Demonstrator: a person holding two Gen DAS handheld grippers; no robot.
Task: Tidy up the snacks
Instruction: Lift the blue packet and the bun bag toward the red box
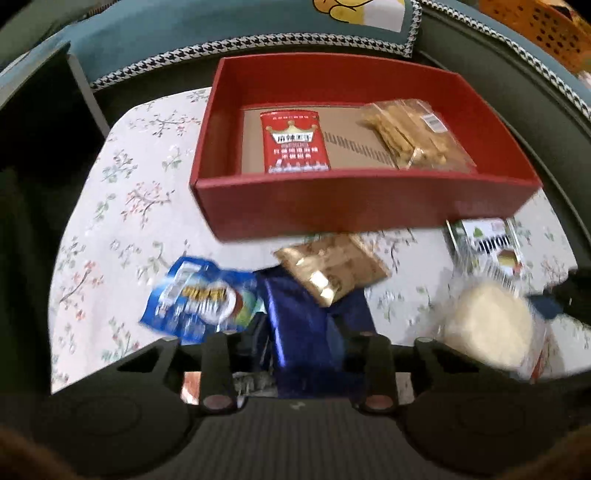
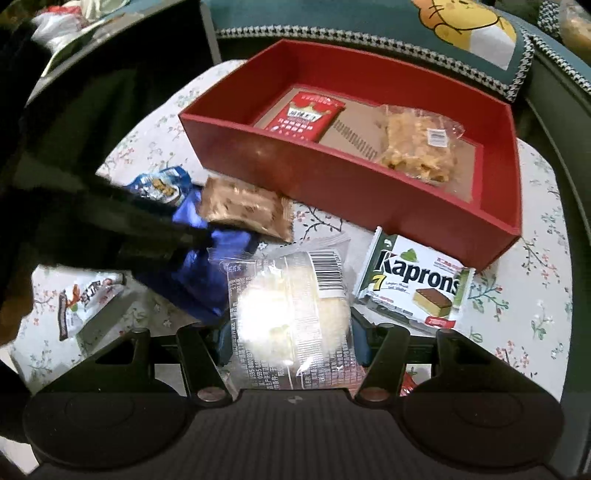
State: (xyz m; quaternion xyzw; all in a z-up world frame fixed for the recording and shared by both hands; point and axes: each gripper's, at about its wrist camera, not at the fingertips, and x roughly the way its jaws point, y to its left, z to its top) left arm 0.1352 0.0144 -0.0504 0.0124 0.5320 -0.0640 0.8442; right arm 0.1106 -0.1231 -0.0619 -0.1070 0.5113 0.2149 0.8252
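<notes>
My left gripper [image 1: 299, 339] is shut on a dark blue foil packet [image 1: 310, 325] that lies on the floral tablecloth; in the right wrist view it shows as a black shape [image 2: 173, 240] on that packet [image 2: 207, 273]. A gold packet [image 1: 332, 269] rests on the blue one's far end. My right gripper [image 2: 291, 332] is shut on a clear-wrapped round pale pastry [image 2: 291, 314], also seen at the right of the left wrist view [image 1: 487, 325]. Behind stands an open red box [image 1: 362, 206] holding a red snack packet [image 1: 295, 144] and a clear bag of fried sticks [image 1: 410, 136].
A blue-and-white packet [image 1: 199, 299] lies left of the blue foil one. A Kaprons wafer box [image 2: 413, 284] sits by the red box's near right corner. A white packet [image 2: 88, 299] lies at the table's near left. A teal cushion [image 2: 461, 33] is behind the table.
</notes>
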